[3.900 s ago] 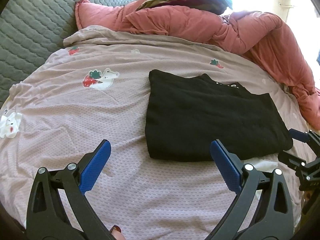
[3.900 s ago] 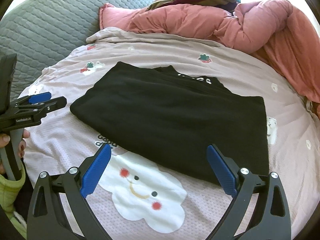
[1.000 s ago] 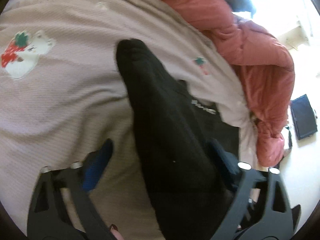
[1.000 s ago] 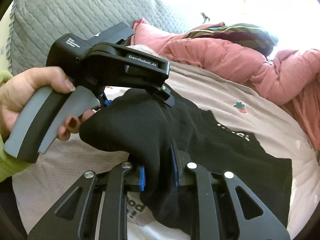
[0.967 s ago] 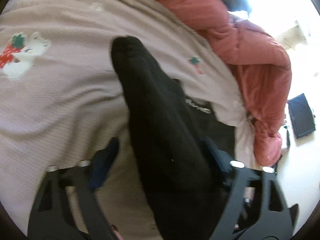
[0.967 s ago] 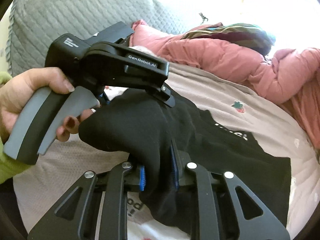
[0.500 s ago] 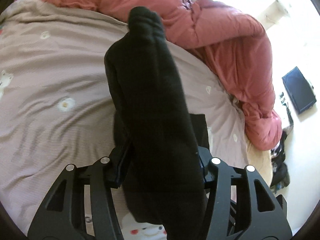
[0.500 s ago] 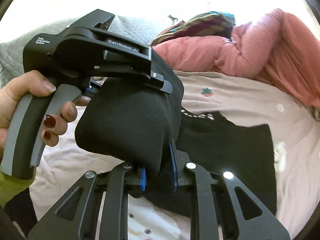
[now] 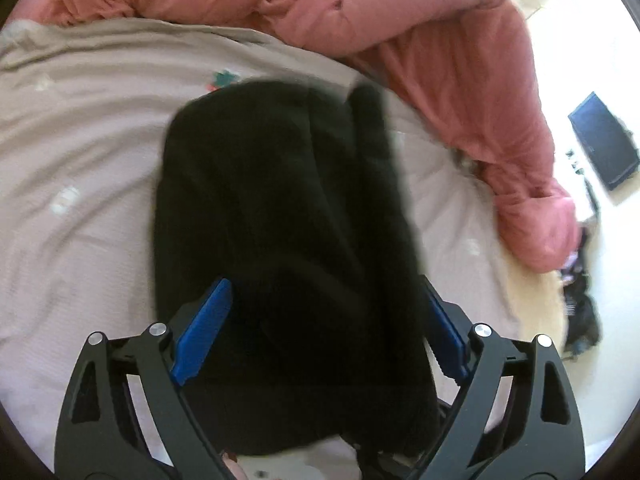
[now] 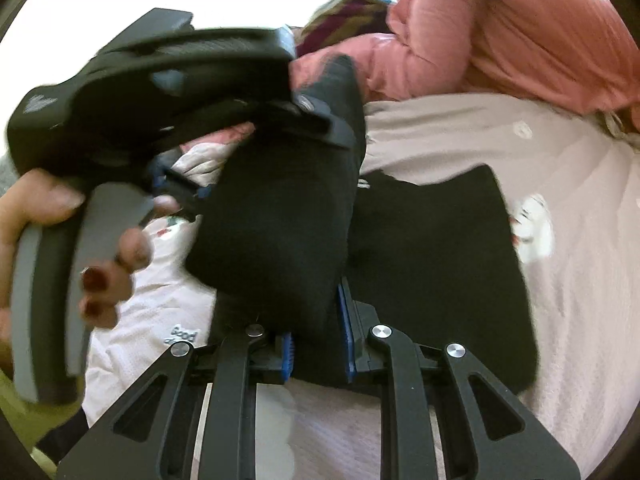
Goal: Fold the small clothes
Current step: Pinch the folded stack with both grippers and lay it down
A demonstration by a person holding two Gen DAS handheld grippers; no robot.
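A black garment (image 9: 280, 220) lies on the pale pink bedsheet (image 9: 80, 160), one side lifted and folded over toward the rest. My left gripper (image 9: 320, 320) has its blue pads spread, with the black fabric draped between them. My right gripper (image 10: 316, 340) is shut on the raised fold of the black garment (image 10: 280, 220). The garment's flat part (image 10: 440, 260) lies to the right. The left gripper and the hand holding it (image 10: 120, 140) show at the left of the right wrist view, blurred.
A bunched pink duvet (image 9: 400, 40) runs along the far and right side of the bed; it also shows in the right wrist view (image 10: 520, 32). A striped cloth (image 10: 352, 8) lies behind it. A dark flat object (image 9: 604, 144) is on the floor beyond the bed.
Both grippers carried the lifted side of the garment further over to the right. My left gripper's jaws have opened from shut on the fabric. The right one stays shut.
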